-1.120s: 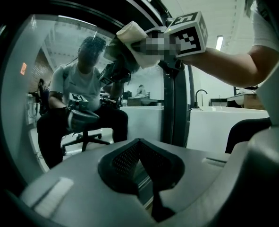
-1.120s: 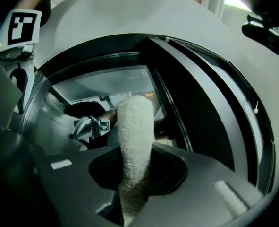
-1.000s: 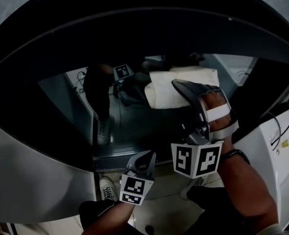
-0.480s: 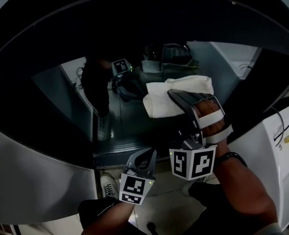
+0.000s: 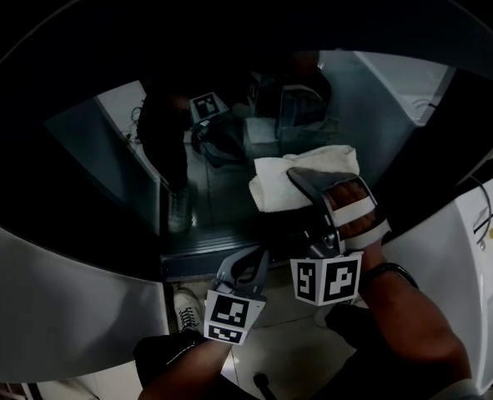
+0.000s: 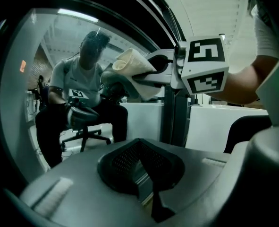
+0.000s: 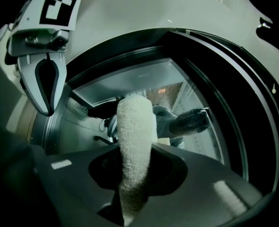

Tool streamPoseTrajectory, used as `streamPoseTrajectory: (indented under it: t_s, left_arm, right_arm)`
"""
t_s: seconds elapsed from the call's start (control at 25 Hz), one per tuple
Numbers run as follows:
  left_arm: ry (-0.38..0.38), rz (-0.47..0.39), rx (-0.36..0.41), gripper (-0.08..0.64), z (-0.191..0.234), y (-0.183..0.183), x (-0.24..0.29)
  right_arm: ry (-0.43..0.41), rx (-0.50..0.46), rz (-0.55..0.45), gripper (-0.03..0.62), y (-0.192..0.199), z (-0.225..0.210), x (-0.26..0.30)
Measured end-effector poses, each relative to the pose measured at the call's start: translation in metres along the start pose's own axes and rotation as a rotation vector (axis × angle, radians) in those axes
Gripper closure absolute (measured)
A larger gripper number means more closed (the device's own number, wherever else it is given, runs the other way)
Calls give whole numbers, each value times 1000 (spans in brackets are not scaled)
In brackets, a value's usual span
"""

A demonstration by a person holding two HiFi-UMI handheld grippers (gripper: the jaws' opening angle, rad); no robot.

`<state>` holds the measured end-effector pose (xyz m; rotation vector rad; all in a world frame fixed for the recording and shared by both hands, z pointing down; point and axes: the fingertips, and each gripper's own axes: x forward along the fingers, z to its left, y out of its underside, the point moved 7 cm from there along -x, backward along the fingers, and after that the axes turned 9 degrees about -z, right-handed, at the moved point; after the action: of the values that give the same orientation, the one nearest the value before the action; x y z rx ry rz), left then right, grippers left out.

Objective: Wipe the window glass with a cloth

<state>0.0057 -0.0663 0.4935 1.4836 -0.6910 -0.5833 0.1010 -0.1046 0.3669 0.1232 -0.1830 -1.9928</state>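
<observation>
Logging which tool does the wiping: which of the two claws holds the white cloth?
The right claw: it is shut on the folded white terry cloth at the round window glass. The left claw is shut and empty.

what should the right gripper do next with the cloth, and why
Probably slide the cloth leftward across the window glass, keeping it pressed on. The right gripper is shut on the cloth, which sits at the lower right of the pane, so most of the glass lies to its left. The left gripper hangs shut and empty below the pane.
</observation>
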Motion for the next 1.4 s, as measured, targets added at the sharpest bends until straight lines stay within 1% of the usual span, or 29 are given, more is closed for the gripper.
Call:
streamPoseTrajectory:
  t_s: [0.28, 0.48, 0.76, 1.2, 1.4]
  left_arm:
    - [-1, 13, 7, 543, 5, -2, 2]
    - [0, 12, 7, 543, 4, -1, 0]
    - [6, 12, 5, 543, 5, 1, 3]
    - [7, 36, -1, 543, 6, 3, 3]
    - [10, 36, -5, 543, 7, 4, 3]
  right_arm:
    - [-49, 26, 10, 503, 8, 24, 5]
    - [-87, 26, 14, 503, 11, 45, 5]
    - [-105, 39, 19, 503, 13, 59, 9]
    - [-185, 32, 29, 503, 17, 90, 14]
    - [-198, 31, 27, 503, 17, 96, 16]
